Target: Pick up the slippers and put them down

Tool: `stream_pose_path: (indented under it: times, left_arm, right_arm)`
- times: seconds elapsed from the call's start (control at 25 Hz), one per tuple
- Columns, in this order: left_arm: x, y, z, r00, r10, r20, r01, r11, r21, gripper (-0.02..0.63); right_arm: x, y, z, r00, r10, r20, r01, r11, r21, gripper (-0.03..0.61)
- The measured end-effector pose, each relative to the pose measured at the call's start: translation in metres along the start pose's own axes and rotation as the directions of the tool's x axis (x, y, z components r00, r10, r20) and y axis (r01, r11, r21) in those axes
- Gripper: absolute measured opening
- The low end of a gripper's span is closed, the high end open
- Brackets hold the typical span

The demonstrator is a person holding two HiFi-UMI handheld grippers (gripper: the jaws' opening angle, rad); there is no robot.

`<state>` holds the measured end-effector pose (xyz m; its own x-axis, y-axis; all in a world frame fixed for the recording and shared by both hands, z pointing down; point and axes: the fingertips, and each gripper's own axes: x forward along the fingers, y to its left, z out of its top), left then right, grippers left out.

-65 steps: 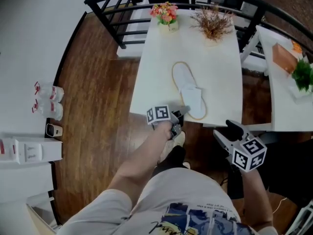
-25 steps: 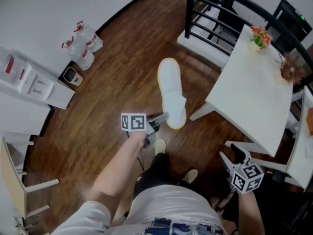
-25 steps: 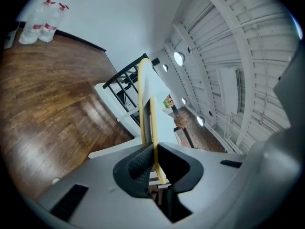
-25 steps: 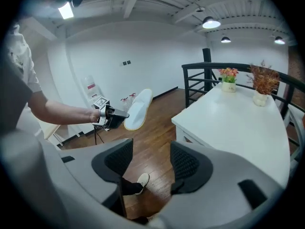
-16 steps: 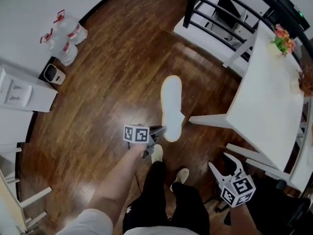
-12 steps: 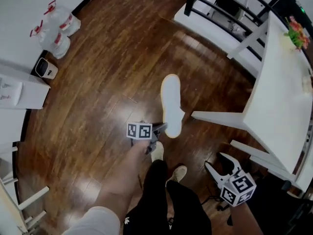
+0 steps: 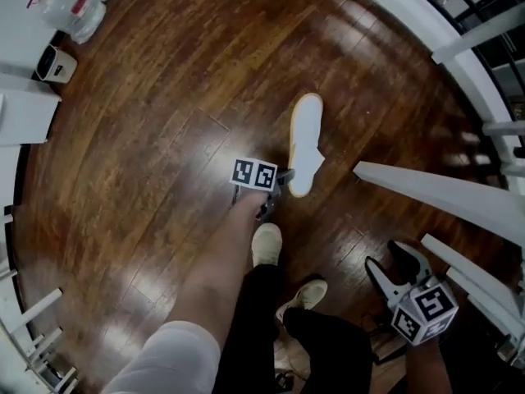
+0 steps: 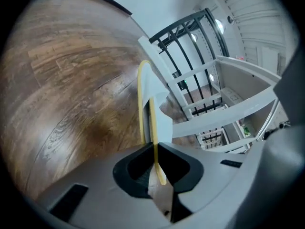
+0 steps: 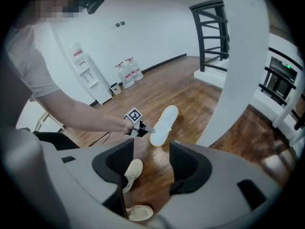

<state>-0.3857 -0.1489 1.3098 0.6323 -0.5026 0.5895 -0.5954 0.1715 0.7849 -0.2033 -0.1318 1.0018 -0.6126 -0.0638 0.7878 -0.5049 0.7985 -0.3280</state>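
A pair of white slippers (image 7: 305, 142) with yellow sole edges hangs low over the wooden floor, held at the heel end. My left gripper (image 7: 284, 178) is shut on them. In the left gripper view the slippers (image 8: 144, 97) run edge-on away from the jaws of the left gripper (image 8: 155, 148), with two yellow rims showing. Whether the toe end touches the floor I cannot tell. At the lower right my right gripper (image 7: 392, 263) stands open and empty. The right gripper view looks past the right gripper (image 9: 151, 162) at the slippers (image 9: 164, 119) and the left gripper (image 9: 144, 127).
White table legs (image 7: 426, 189) slant in at the right, with a white step and black railing (image 8: 190, 37) behind. The person's shoes (image 7: 267, 243) stand just below the left gripper. Water bottles (image 7: 74, 6) and a small white bin (image 7: 51, 64) sit by the wall.
The slippers were lifted off the white table and carried down over the floor in the left gripper. Both grippers have sunk low, and the view has closed in on the floor.
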Motion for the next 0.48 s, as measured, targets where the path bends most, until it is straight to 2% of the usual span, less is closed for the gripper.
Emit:
stream_pose_path:
  times: [0.16, 0.32, 0.4, 0.48]
  left_arm:
    - [0.028, 0.042, -0.012, 1.000, 0.003, 0.027, -0.002, 0.999, -0.037, 0.028]
    - [0.043, 0.077, -0.026, 0.998, 0.015, 0.055, -0.009, 0.994, -0.105, 0.028]
    - [0.045, 0.097, -0.031, 0.996, 0.056, 0.065, -0.047, 0.989, -0.139, 0.033]
    - [0.043, 0.117, -0.036, 0.990, 0.124, 0.064, -0.114, 0.984, -0.139, 0.068]
  right_arm:
    - [0.079, -0.030, -0.012, 0.999, 0.033, -0.041, -0.033, 0.999, 0.005, 0.230]
    - [0.118, -0.031, -0.014, 0.996, 0.075, -0.055, -0.076, 0.997, -0.013, 0.230]
    - [0.125, -0.031, -0.015, 0.994, 0.090, -0.061, -0.092, 0.995, -0.027, 0.230]
    - [0.128, -0.029, -0.021, 0.993, 0.098, -0.068, -0.100, 0.995, -0.021, 0.230]
